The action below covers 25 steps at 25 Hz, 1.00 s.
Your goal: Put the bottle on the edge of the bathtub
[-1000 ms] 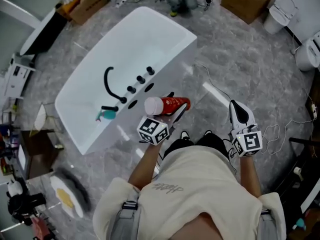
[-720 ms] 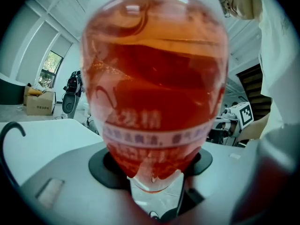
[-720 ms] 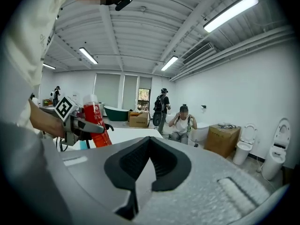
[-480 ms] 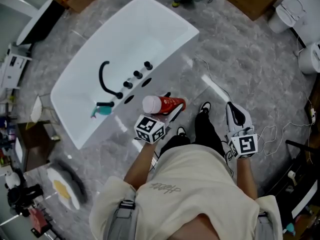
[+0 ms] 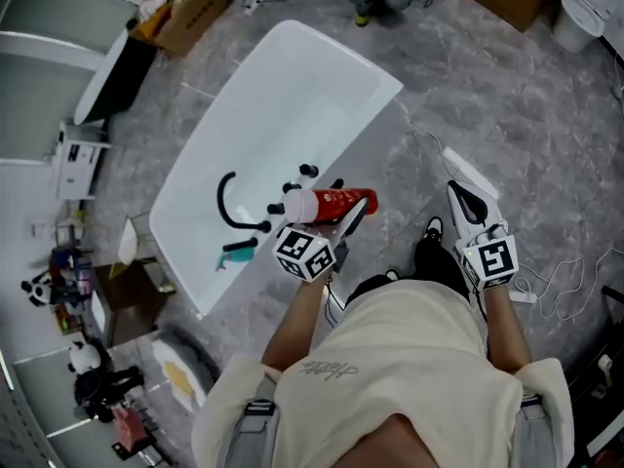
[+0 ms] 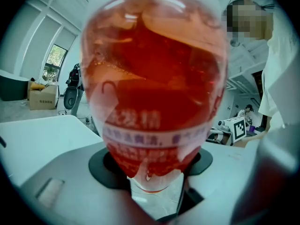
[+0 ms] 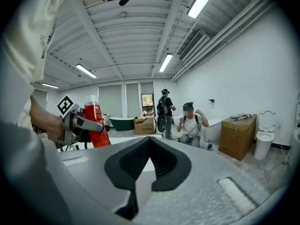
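We hold the red bottle (image 5: pixel 331 203) mid-body in the left gripper (image 5: pixel 351 217) by the bathtub (image 5: pixel 283 105) near edge, rigid, liquid-heavy, probably slick; right gripper (image 5: pixel 463 198) closed, empty

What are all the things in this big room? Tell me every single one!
bathtub: one, white, middle of the floor
hose: one, black, curled in the bathtub
knobs: a few, black, in a row by the hose
bottle: one, red with a white cap, near the bathtub's edge
cardboard boxes: two, brown, far floor
toilet: one, white, far right corner
people: two, far across the room
left gripper: one, shut on the bottle
right gripper: one, shut and empty, at the person's right side
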Each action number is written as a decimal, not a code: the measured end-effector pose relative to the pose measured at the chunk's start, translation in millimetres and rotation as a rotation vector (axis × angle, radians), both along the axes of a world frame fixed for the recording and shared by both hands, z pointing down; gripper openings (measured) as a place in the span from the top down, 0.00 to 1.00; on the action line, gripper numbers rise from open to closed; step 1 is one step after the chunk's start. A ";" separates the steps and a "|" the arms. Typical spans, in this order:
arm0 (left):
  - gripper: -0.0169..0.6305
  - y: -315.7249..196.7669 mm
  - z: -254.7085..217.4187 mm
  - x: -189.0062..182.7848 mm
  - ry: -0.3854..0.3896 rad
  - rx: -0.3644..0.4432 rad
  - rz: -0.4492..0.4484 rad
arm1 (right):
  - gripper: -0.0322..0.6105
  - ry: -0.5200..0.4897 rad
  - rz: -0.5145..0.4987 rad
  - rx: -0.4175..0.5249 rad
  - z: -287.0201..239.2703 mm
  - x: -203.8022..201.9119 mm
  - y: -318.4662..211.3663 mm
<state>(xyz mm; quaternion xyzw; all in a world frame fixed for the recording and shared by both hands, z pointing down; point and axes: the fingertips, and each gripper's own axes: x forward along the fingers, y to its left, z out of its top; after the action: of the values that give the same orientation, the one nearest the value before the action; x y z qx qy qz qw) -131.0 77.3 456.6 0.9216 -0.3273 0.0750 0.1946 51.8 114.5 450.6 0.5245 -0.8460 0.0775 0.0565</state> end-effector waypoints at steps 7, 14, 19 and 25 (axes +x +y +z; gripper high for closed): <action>0.51 -53.2 -28.8 16.0 -0.037 0.024 -0.110 | 0.95 -0.046 -0.067 -0.032 4.4 26.8 -61.3; 0.51 -74.9 -9.3 11.2 -0.071 -0.016 -0.190 | 0.95 -0.042 -0.141 -0.118 32.1 23.0 -85.5; 0.51 -101.9 24.9 7.3 0.017 -0.099 -0.240 | 0.95 -0.005 -0.165 -0.157 42.2 20.1 -106.6; 0.51 -149.3 60.3 2.1 -0.034 -0.081 -0.197 | 0.95 0.039 -0.172 -0.175 34.2 7.1 -145.6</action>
<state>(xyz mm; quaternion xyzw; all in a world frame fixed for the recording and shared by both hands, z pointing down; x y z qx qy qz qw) -128.9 -72.0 516.9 0.8748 -0.4164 0.0843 0.2327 58.8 -31.0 484.8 0.4444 -0.8767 0.1356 0.1248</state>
